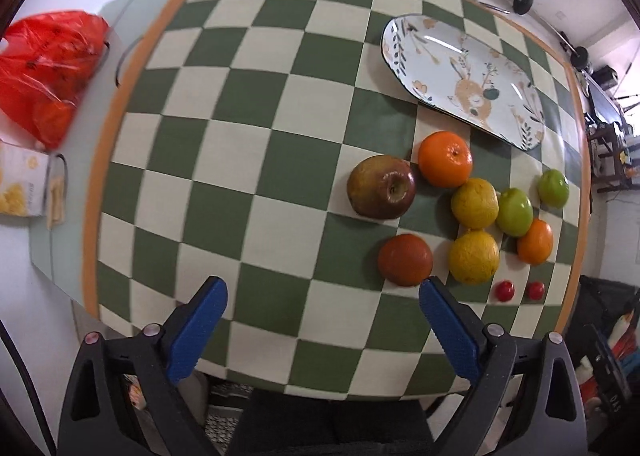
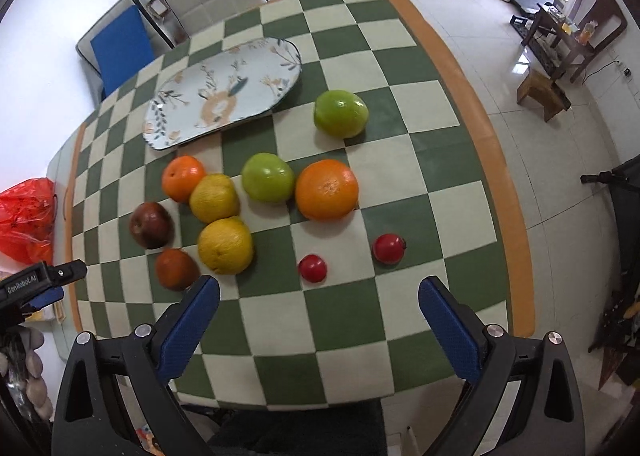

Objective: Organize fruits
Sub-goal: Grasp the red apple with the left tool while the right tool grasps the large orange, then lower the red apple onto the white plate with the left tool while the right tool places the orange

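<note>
Now, from the left wrist view, your left tool (image 1: 323,290) hangs wide and empty over the checkered surface (image 1: 248,104); the fruits sit loose to its right, a dark apple (image 1: 405,259) nearest, the plate (image 1: 432,56) beyond and bare. From the right wrist view, your right tool (image 2: 319,290) is wide too, holding nothing. Start with the small red fruit (image 2: 312,267), probably a tomato: centre it and close gently.
</note>
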The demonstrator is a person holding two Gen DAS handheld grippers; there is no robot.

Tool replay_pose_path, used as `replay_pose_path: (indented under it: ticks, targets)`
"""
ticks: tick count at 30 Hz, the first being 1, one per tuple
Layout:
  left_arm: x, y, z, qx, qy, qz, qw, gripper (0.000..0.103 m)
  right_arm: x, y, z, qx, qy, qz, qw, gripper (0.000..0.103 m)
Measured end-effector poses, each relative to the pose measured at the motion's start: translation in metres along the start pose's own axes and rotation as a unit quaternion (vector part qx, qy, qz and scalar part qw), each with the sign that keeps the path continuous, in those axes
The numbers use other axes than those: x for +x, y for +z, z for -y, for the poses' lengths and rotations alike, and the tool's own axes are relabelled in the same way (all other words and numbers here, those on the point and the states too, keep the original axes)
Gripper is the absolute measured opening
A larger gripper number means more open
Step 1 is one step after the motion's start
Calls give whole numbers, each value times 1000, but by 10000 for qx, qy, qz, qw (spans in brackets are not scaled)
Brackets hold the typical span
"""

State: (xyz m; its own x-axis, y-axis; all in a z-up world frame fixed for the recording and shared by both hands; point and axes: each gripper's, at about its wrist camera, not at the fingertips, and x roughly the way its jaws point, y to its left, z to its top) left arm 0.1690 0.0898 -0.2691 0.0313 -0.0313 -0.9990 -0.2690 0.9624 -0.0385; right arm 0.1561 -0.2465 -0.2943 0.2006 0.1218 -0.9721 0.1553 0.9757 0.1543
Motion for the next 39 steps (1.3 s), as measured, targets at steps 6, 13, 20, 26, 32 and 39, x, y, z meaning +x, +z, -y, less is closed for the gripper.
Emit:
replay_pose_path:
  ticks: [6, 13, 20, 26, 32, 39]
  targets:
    - [45, 42, 30, -97, -14, -386, 9992, 98, 54, 43, 17, 56, 50, -419, 9991, 95]
    - [83, 64, 60, 274, 361, -608, 9971, 98, 110, 74, 16, -169, 61, -888, 9959, 85]
    - [110, 67, 75, 854, 685, -707, 9915, 78, 134, 79, 2, -595, 173, -1127, 9917, 69]
    - [125, 67, 77, 944, 604, -733, 9910, 65, 141, 82, 0, -688, 137, -1225, 9900, 68]
    - [128, 64, 73, 796, 551, -668, 9931, 64, 142, 83, 7, -681, 239, -1253, 9895, 68]
    - [110, 55, 68, 676, 584, -647, 9939, 64, 133, 78, 16, -584, 346, -1254, 9898, 67]
